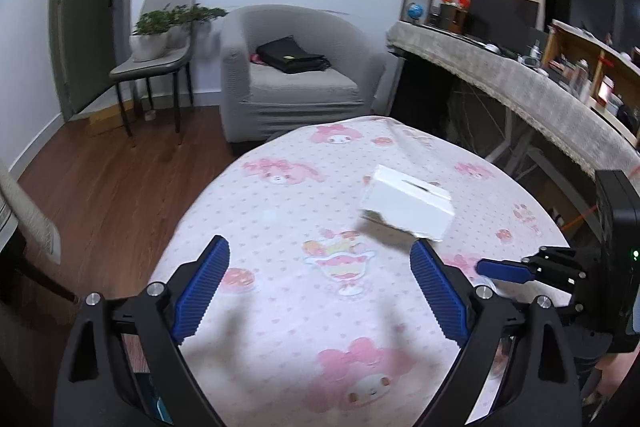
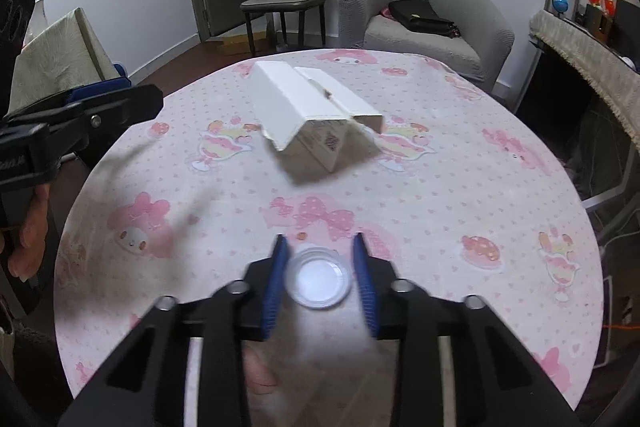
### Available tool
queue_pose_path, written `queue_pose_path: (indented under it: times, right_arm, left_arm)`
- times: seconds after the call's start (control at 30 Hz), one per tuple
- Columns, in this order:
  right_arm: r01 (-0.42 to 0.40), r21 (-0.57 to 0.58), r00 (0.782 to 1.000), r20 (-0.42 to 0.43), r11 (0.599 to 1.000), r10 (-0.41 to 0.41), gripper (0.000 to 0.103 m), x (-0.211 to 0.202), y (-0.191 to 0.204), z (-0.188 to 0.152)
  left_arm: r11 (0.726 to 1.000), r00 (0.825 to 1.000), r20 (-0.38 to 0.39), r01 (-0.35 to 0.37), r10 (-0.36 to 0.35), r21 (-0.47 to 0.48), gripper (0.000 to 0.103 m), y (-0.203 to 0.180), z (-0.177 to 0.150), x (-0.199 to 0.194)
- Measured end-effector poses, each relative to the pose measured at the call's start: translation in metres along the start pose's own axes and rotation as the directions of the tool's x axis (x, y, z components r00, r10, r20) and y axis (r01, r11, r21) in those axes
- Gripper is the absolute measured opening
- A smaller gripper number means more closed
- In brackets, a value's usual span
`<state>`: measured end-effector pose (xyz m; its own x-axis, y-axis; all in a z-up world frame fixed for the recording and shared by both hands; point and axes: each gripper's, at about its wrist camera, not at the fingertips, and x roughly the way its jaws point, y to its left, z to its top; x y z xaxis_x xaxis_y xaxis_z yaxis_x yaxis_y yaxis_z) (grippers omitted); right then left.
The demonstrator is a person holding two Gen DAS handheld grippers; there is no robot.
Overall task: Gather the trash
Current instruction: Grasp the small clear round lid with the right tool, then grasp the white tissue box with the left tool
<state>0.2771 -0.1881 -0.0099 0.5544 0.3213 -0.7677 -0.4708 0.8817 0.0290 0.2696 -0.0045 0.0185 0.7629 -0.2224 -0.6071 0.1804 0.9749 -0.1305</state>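
So the collecting looks barely begun: the right gripper has its jaws closed on a clear plastic cup (seen from above, rim up) near the front of the table, while the left gripper hovers with jaws wide apart and empty. The torn white carton lies farther back on the pink cloth, untouched. No bin shows in either view.

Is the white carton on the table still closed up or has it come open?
Open. The white carton lies on its side with its end flaps splayed apart toward the right wrist camera.
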Motion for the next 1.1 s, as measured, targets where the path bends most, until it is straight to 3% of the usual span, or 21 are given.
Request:
queue_pose_path:
  times: [0.2, 0.33, 0.57, 1.1]
  right_arm:
    - [-0.061, 0.083, 0.998, 0.030, 0.995, 0.058, 0.030, -0.008, -0.020, 0.001]
    - [-0.046, 0.122, 0.997, 0.062, 0.991, 0.038, 0.030, -0.018, -0.034, 0.001]
    - [-0.056, 0.211, 0.996, 0.083, 0.976, 0.040, 0.030, -0.026, -0.063, -0.006]
    - [-0.087, 0.248, 0.994, 0.089, 0.965, 0.067, 0.030, -0.024, -0.082, -0.011]
  left_arm:
    - [0.996, 0.997, -0.031, 0.068, -0.067, 0.049, 0.094, -0.021, 0.004, 0.011]
    - [0.987, 0.994, -0.067, 0.096, -0.088, 0.132, 0.094, -0.037, 0.010, 0.024]
    - [0.937, 0.989, -0.121, 0.123, -0.088, 0.328, 0.094, -0.064, 0.017, 0.051]
    - [0.932, 0.965, -0.207, 0.215, -0.158, 0.292, 0.094, -0.067, 0.044, 0.103]
